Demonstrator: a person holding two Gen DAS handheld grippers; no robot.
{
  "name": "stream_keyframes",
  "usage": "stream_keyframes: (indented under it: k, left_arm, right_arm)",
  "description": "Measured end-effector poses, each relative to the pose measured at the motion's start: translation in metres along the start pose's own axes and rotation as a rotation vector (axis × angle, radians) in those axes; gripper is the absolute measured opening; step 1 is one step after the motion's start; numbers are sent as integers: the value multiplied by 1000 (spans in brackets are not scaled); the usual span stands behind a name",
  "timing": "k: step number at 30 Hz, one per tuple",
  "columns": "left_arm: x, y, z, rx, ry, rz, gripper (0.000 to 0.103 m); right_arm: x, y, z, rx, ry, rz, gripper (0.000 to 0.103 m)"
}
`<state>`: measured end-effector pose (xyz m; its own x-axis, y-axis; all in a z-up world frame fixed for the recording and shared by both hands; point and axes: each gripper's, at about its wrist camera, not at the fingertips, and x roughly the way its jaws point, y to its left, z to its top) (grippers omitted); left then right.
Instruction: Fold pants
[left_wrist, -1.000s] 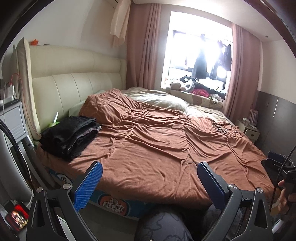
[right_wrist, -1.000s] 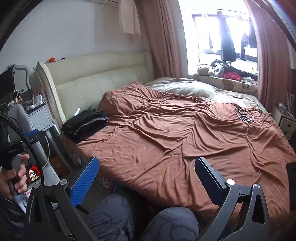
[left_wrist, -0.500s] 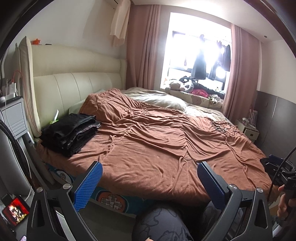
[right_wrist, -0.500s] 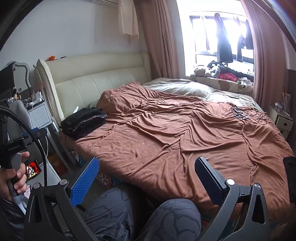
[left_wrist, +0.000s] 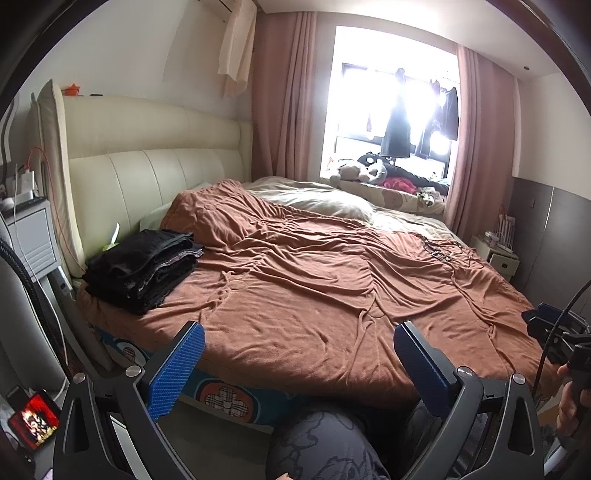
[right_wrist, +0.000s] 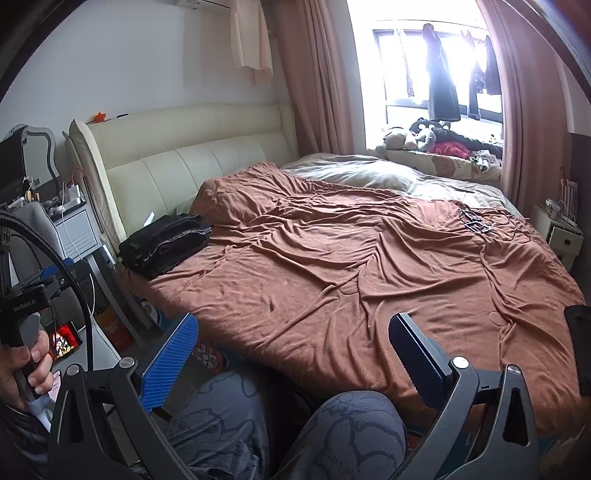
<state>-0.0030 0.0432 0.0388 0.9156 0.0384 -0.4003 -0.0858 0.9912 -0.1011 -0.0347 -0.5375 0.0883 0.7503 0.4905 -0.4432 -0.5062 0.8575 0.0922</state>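
On a rust-brown bedspread (left_wrist: 303, 295) in a sunlit bedroom, the left gripper (left_wrist: 299, 354) and right gripper (right_wrist: 291, 350) hover wide and empty at the bed's near edge, the folded dark pants (left_wrist: 142, 267) stacked toward its left corner by the headboard (left_wrist: 155, 162), nearer the left gripper.

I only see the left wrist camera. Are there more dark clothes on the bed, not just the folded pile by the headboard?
Observer: Maybe. The right wrist view shows a dark thing at the right edge of the bed, cut off by the frame.
Child: Is the right gripper holding anything?
Observer: No. The right gripper is open and empty.
Child: Where's my left hand?
Observer: The left hand grips a handle at that view's left edge.
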Motion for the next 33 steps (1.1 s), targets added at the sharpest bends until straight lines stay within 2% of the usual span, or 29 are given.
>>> stream_keyframes:
  k: [11,33]
  left_arm:
    - [-3,2,-3,-12,5,-7,103]
    - [-29,-9,-2,4,-38,-20,103]
  right_arm:
    - [-6,-5,-1,6,-4,-7,103]
    - [-21,-11,-2,4,-25,-13,103]
